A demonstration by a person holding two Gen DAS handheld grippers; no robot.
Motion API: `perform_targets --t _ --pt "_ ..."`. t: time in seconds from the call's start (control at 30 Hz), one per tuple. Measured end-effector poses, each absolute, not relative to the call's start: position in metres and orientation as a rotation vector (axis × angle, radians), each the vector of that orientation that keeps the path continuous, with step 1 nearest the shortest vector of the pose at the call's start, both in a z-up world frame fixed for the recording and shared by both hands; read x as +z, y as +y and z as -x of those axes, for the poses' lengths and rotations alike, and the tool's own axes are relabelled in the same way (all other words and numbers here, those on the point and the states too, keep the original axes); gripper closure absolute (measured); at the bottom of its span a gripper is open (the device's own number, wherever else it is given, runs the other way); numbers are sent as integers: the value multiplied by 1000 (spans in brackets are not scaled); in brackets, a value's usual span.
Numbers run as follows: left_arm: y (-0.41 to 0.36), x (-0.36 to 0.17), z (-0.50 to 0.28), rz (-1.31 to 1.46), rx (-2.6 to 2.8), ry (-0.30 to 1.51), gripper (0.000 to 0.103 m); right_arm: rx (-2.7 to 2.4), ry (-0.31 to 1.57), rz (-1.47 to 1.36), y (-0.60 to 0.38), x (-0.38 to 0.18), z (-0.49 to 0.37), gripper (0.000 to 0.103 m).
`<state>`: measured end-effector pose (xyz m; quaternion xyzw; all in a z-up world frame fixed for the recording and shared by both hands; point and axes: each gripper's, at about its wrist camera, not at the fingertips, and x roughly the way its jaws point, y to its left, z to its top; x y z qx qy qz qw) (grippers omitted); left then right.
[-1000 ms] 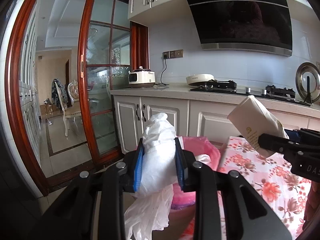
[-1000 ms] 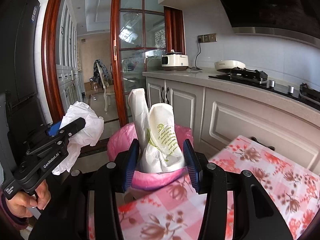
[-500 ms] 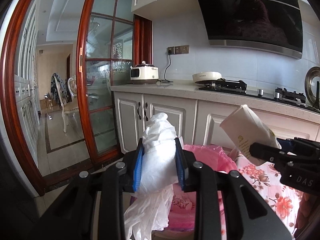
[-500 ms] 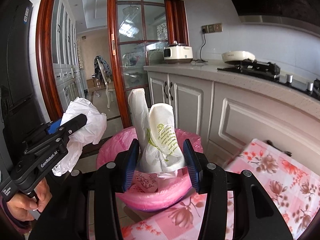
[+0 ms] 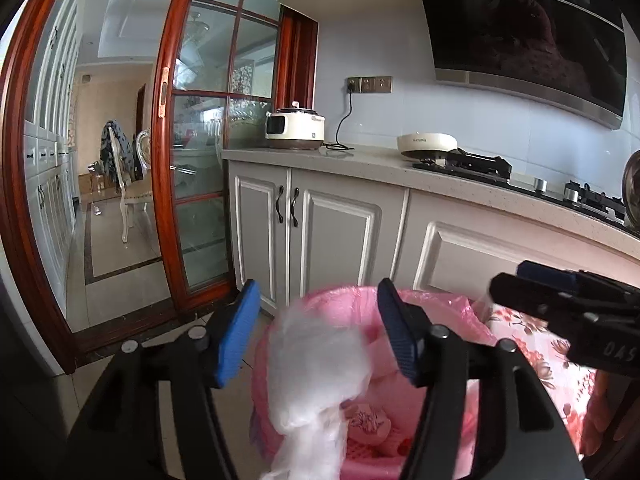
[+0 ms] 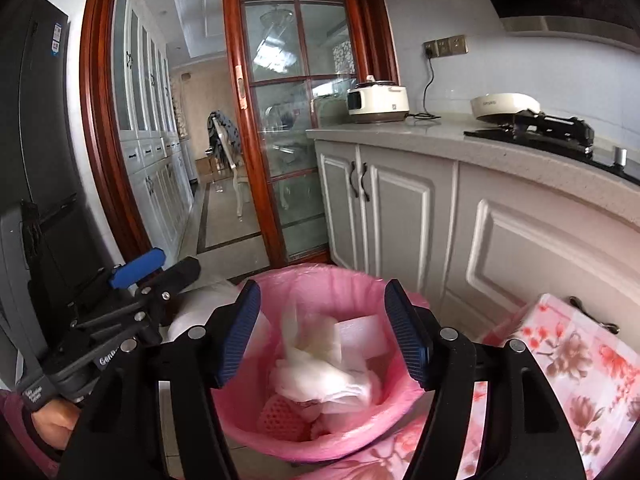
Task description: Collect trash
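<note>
Change since earlier frames: both sets of jaws, clamped on trash a moment ago, are now parted and opening; the white plastic bag and the paper wrapper have been let go over the bin.

Left wrist view
- Left gripper [image 5: 316, 328]: blue pads are spread wide, with nothing pressed between them.
- White plastic bag [image 5: 316, 384]: seen blurred in the gap between the fingers, clear of both pads, above the bin's mouth.
- Bin [image 5: 472, 320]: lined with pink plastic, placed in front of the grey cabinet doors [image 5: 336, 232]; some trash is seen at its bottom.
- Right gripper [image 5: 560, 300]: seen side-on at the right edge; its opening cannot be judged from this angle.
- Flowered cloth [image 5: 536, 344]: seen just beside the bin, on the right.

Right wrist view
- Right gripper [image 6: 324, 332]: fingers are held apart over the bin, nothing gripped.
- Paper wrapper [image 6: 320, 344]: blurred, inside the pink liner [image 6: 280, 288], resting among white paper scraps.
- Left gripper [image 6: 156, 276]: seen at the left, beside the bin rim, carried by a hand [image 6: 52, 420].
- Counter [image 6: 440, 132]: a white cooker [image 6: 376, 100] is set on it.
</note>
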<state>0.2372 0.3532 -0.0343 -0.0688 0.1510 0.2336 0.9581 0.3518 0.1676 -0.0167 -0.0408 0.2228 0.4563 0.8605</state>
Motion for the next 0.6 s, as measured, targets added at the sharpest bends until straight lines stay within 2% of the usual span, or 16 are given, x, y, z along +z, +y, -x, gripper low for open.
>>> perform_targets --t 0.1,0.23,0.53,0.6 --pt "353 -31 -233 144 497 291 32 938 467 70 155 -14 -350 41" --pt "344 -22 -218 134 535 255 5 908 466 71 137 -11 -338 41" --pt "301 18 -160 68 585 224 4 874 455 51 87 9 -288 18" --pt "287 27 -145 63 568 232 4 880 462 60 74 14 -273 18"
